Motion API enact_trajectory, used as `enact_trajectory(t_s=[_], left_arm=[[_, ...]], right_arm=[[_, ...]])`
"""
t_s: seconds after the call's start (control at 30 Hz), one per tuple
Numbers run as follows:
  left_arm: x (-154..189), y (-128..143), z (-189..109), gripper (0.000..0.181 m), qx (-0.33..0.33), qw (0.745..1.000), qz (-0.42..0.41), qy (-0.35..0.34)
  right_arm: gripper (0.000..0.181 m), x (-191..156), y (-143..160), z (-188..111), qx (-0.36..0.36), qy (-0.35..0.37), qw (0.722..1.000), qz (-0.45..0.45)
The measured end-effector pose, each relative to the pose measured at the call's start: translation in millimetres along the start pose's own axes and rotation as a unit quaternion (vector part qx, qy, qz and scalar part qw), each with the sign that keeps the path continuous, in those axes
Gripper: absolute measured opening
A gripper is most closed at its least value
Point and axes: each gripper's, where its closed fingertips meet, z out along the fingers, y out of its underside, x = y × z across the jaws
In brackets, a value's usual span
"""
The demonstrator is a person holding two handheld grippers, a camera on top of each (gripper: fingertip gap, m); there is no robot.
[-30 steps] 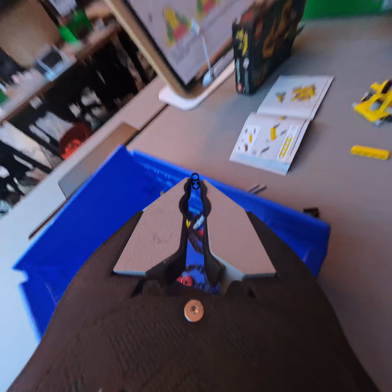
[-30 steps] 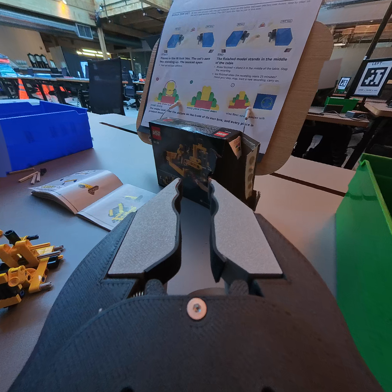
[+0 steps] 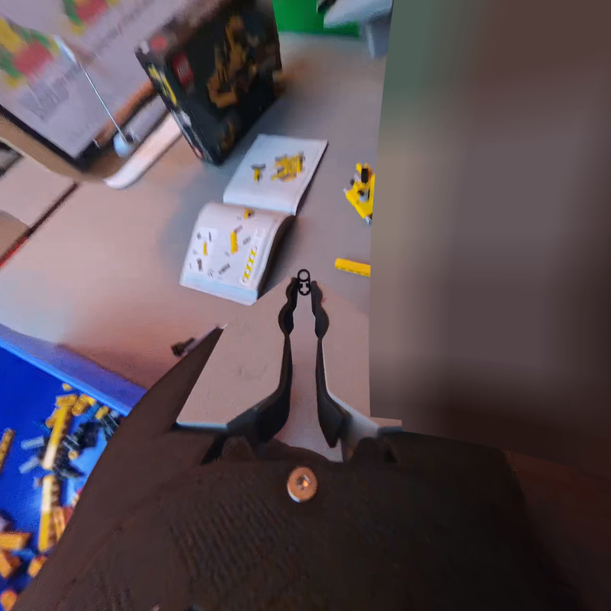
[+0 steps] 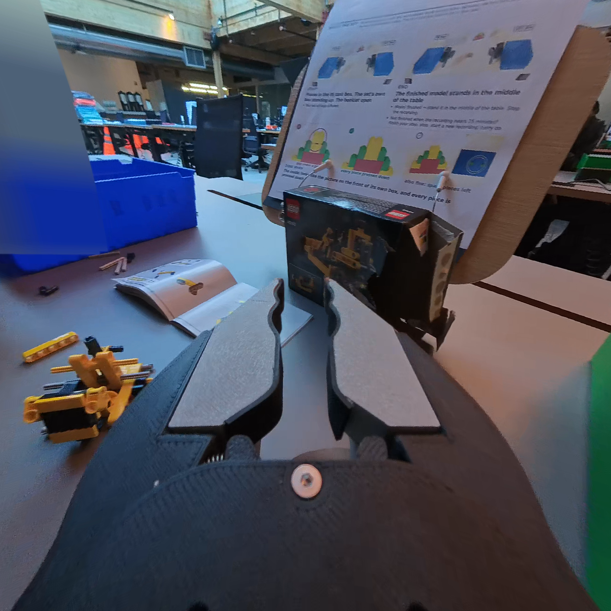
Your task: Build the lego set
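One booklet [image 4: 185, 291], one box [image 4: 363, 254], two bins: blue [image 4: 145, 201], green [image 4: 600, 463].

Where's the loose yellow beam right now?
In the right wrist view, the yellow beam lies on the table at far left, just behind the half-built yellow model.

Our right gripper [image 4: 304, 297] hangs with jaws apart over the grey table [image 4: 231, 238], near the half-built yellow-and-black brick model [image 4: 82, 393].

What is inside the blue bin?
The blue bin holds loose yellow, black and grey pieces, seen in the left wrist view. The left tool covers part of its inside.
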Motion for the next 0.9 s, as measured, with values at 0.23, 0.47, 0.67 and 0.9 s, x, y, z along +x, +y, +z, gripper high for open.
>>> enact_trajectory(t_s=[0.23,0.47,0.67,0.9], left_arm=[[2.0,63.3,23.0,0.005,-0.124,0.984,-0.028,-0.123],[8.8,83.6,27.9,0.006,-0.158,0.978,-0.041,-0.128],[5.3,94.4,29.4,0.021,-0.165,0.976,-0.052,-0.134],[35.8,30.5,36.9,0.015,-0.031,0.996,-0.059,-0.059]], right_arm=[[0.021,-18.8,-1.5,3.6,-0.001,-0.037,0.999,0.002],[0.02,-19.0,-2.1,3.2,0.001,-0.037,0.999,0.005],[0.02,-17.3,-0.8,3.5,-0.002,-0.032,0.999,0.003],[0.02,-16.1,-1.9,3.6,0.0,-0.03,1.0,0.007]])
